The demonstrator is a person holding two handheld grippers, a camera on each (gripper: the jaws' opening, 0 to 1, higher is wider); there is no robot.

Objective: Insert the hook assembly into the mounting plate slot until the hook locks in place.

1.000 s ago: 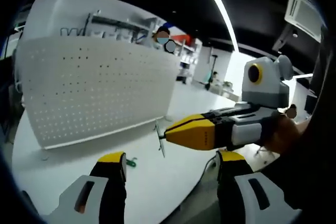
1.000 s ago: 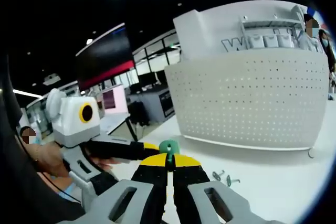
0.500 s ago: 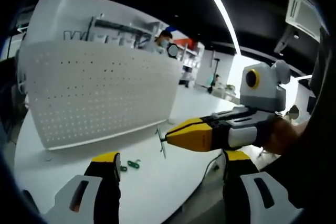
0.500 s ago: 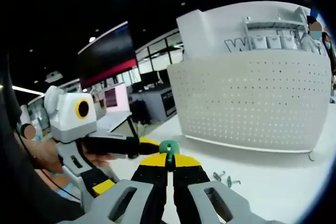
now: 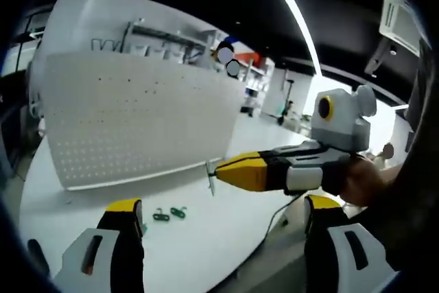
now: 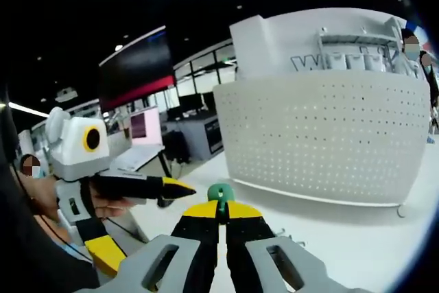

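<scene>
Standing across the upper left of my left gripper view, the white pegboard [image 5: 137,125] rises upright from the white table [image 5: 206,238], its face dotted with rows of small holes. In my right gripper view the same pegboard [image 6: 322,142] fills the right half of the frame, curved by the lens, with a white sign wall behind it.

My right tongs [image 5: 218,173] reach in from the right side of the left gripper view, yellow tips clenched on the hook [image 5: 210,178], a thin metal piece that pokes out leftward at the frame's middle, apart from the pegboard and above the table. In the right gripper view my right tongs [image 6: 221,205] rise from the bottom centre, pressed together on the hook's green end [image 6: 221,192].

My left tongs [image 5: 223,224] stand released at the bottom of the left gripper view, jaws wide apart and holding nothing; in the right gripper view they [image 6: 180,189] point in from the left.

Two small green clips [image 5: 169,215] lie on the table at lower centre, just beside each other.
</scene>
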